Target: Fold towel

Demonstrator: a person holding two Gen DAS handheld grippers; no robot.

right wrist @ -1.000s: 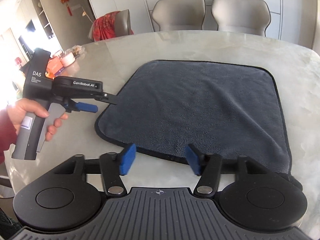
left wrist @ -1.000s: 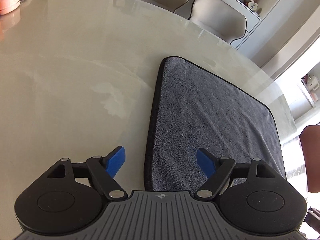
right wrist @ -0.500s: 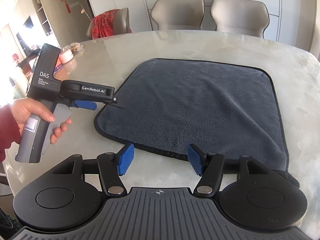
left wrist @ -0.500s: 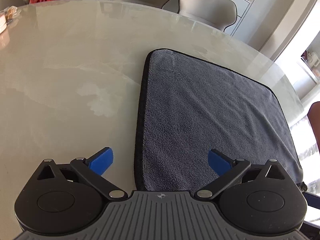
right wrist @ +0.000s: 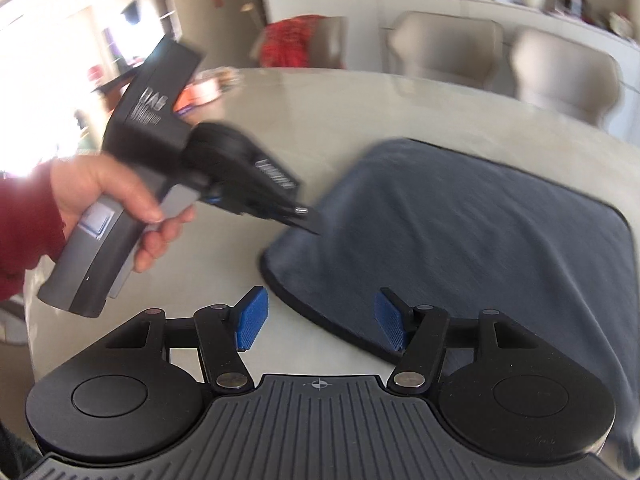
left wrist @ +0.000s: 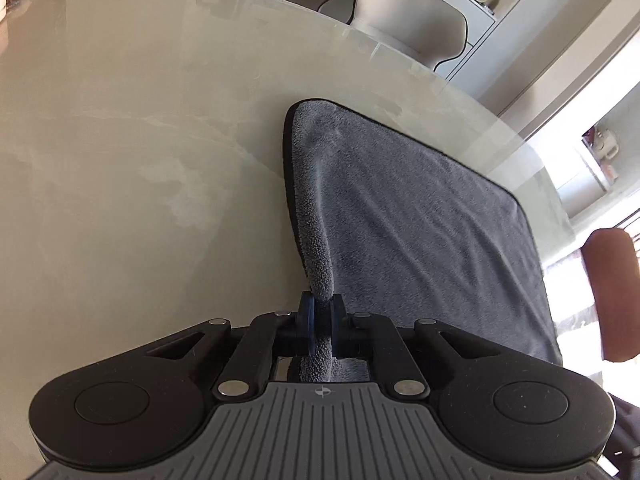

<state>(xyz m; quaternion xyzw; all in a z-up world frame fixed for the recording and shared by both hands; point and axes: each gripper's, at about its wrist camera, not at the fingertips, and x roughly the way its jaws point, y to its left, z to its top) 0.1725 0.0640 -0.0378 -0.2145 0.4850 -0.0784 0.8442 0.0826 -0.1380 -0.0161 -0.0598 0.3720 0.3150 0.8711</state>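
A grey towel (left wrist: 420, 216) with a dark hem lies spread on the pale round table (left wrist: 140, 160). My left gripper (left wrist: 321, 312) is shut on the towel's near left corner, and the cloth rises in a ridge to its blue pads. In the right wrist view the towel (right wrist: 480, 232) fills the right half, its left corner lifted where the left gripper (right wrist: 308, 222), held by a hand (right wrist: 100, 188), pinches it. My right gripper (right wrist: 320, 318) is open, its blue pads (right wrist: 252, 316) either side of the towel's near hem, just above the table.
Beige chairs (left wrist: 404, 20) stand behind the table's far edge, and one with red cloth (right wrist: 300, 40) at the far left. Small items (right wrist: 200, 92) sit at the table's left rim. A brown chair back (left wrist: 608, 292) shows at the right. A red sleeve (right wrist: 24, 232) is at left.
My left gripper went from open to shut on the towel's near left corner and lifted it. The right gripper moved closer to the near hem and stayed open.
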